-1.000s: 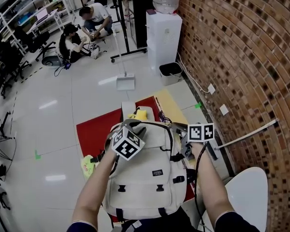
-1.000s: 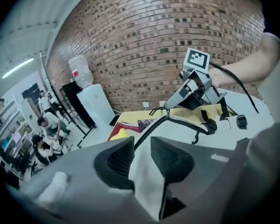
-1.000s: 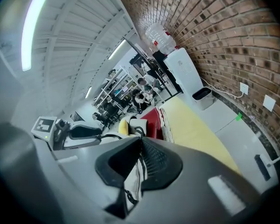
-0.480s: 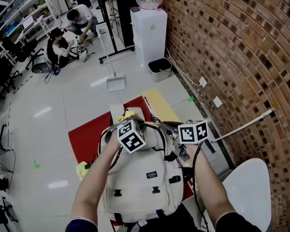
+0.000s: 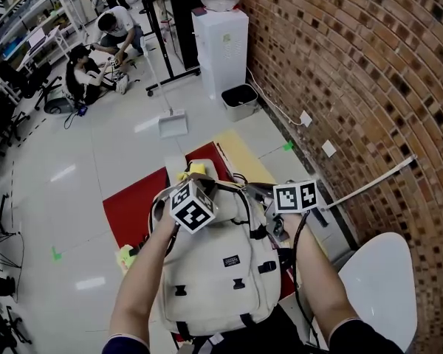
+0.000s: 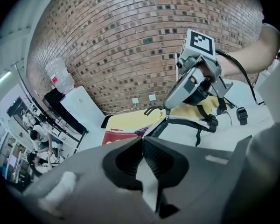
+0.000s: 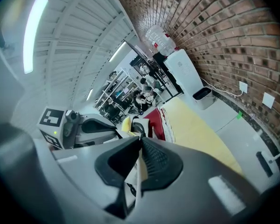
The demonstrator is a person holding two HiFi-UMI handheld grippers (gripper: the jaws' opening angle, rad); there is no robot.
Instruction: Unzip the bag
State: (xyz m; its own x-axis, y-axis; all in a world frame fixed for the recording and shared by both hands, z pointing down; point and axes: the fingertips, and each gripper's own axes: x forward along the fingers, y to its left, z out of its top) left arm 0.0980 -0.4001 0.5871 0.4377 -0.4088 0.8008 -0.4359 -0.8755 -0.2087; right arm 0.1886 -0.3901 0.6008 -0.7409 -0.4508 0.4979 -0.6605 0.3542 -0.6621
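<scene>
Cream fabric backpack [image 5: 221, 271] upright on lap, over red floor mat [image 5: 133, 201]. Just clamped at pale tab [image 6: 146, 187], likely zip pull, by left gripper [image 6: 142, 148]; pinched at pale fabric edge [image 7: 137, 180] by right gripper [image 7: 139, 148]. Ready for pulling.

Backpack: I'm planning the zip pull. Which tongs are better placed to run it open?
Left. The left tongs have just closed on a pale sliver at the backpack top, probably the zip pull; the right tongs pinch its right edge, steadying it.
</scene>
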